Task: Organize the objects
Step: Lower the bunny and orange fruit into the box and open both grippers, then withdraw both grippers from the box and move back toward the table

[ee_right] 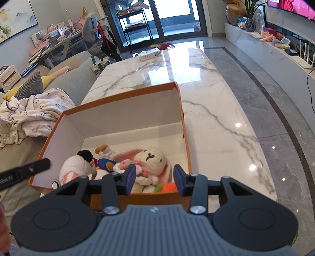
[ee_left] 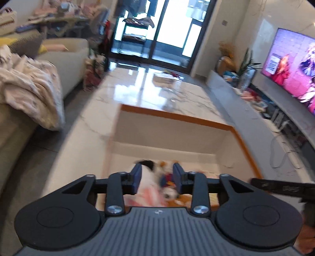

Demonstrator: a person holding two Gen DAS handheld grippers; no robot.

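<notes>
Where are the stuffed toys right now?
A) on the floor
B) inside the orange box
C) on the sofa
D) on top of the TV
B: the knitted bunny and the panda toy lie inside the open orange box on the marble table.

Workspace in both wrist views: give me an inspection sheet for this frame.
Surface: white marble table, glossy, with grey veins.
Job's things: open orange cardboard box holding a crochet bunny, a panda plush and a duck toy.
Clutter: small white box at the table's far end.
Grippers: left tool open above the box, its view blurred; right tool open, over the box's near edge in front of the bunny.
Cables: a dark cable by the TV bench.
Surroundings: sofa with rumpled blanket, TV switched on, glass doors.
</notes>
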